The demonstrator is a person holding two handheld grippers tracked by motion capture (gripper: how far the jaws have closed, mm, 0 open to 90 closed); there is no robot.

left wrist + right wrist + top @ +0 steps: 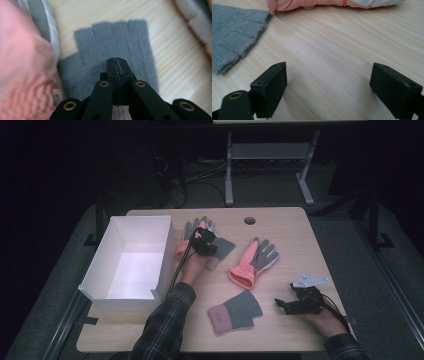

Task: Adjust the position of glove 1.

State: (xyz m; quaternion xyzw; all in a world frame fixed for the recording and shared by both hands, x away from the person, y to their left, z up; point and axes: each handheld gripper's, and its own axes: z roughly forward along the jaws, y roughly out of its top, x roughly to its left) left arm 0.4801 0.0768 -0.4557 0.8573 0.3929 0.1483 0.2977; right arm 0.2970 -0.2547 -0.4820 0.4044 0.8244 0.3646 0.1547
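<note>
My left gripper (204, 241) (116, 61) points down onto a grey fingerless glove (226, 247) (120, 42) with a pink cuff. Its jaws are together, tips on the glove's palm, and a thin fuzzy grey line shows in the seam between them. To this glove's left lies a pink and grey work glove (186, 234) (22, 75), partly under the hand. A second work glove (252, 262) (312, 3) lies mid-table. Nearer the front edge lies a second grey fingerless glove (235, 310) (232, 32). To its right, my right gripper (280, 304) (328, 75) rests low over bare wood, open and holding nothing.
An open white box (165, 255) stands on the left part of the wooden table (295, 240), right beside the left forearm. A round cable hole (249, 220) sits near the far edge. A metal table frame and cables stand on the dark floor beyond.
</note>
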